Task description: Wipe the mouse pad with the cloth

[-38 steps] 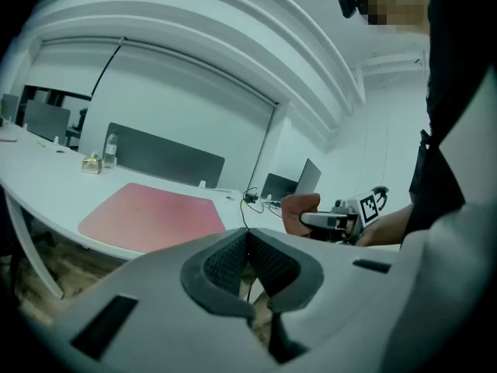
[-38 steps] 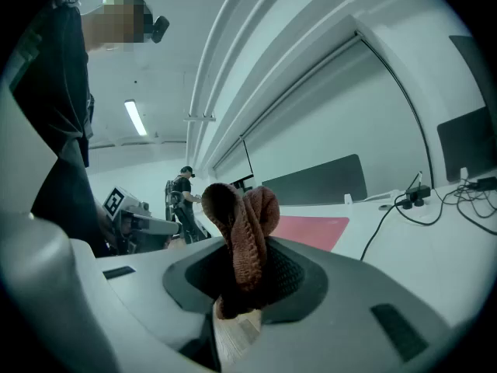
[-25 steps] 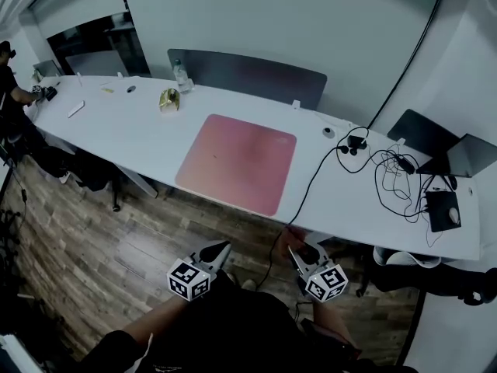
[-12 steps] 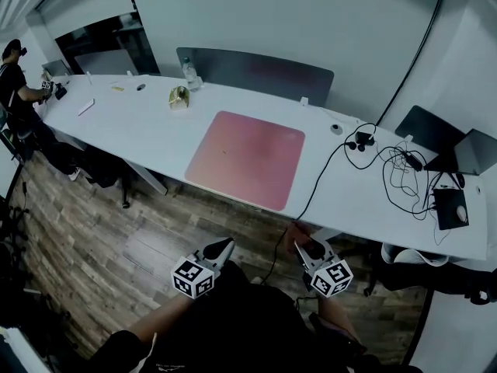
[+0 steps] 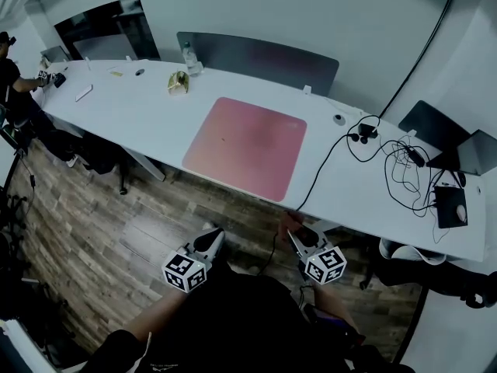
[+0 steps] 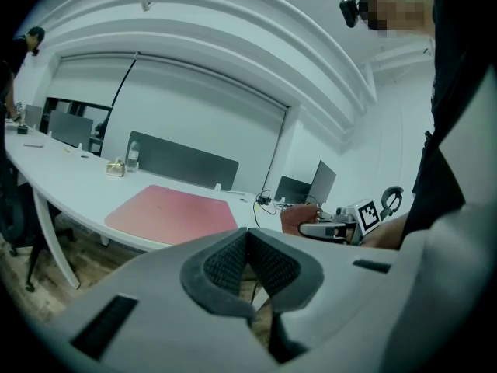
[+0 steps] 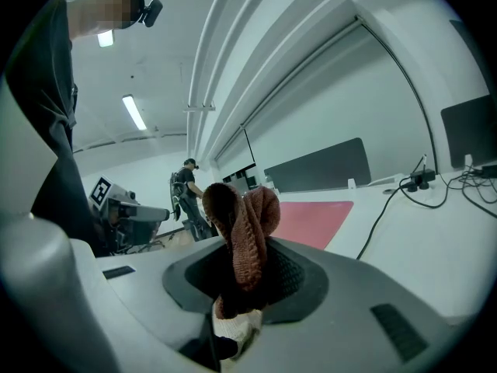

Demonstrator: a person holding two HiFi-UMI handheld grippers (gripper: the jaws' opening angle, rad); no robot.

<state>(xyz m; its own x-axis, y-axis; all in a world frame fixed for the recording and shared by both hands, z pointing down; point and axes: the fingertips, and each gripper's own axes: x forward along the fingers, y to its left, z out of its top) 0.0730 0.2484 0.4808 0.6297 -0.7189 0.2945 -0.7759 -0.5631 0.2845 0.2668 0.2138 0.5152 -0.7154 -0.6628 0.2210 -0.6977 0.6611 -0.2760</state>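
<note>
The pink mouse pad (image 5: 245, 146) lies flat on the long white table (image 5: 140, 123); it also shows as the pad (image 6: 172, 208) and the pad (image 7: 314, 216) in the gripper views. Both grippers hang over the wooden floor, short of the table's near edge. My right gripper (image 5: 295, 238) is shut on a rust-brown knitted cloth (image 7: 245, 231), which bunches up above the jaws (image 5: 289, 224). My left gripper (image 5: 208, 243) is shut with nothing between its ribbed pads (image 6: 229, 263). From the left gripper view the right gripper (image 6: 334, 228) and its cloth (image 6: 299, 218) show to the right.
Tangled black cables (image 5: 392, 169), a laptop (image 5: 458, 154) and a small black pad with a mouse (image 5: 449, 207) crowd the table's right end. A gold object (image 5: 178, 82) and a bottle (image 5: 189, 57) stand at the back left. A person (image 5: 12, 76) works at the far left.
The head view has shifted a little. Both grippers have drawn slightly back from the table edge, the left one sinking lower in the view. The cloth stays in the right gripper.
</note>
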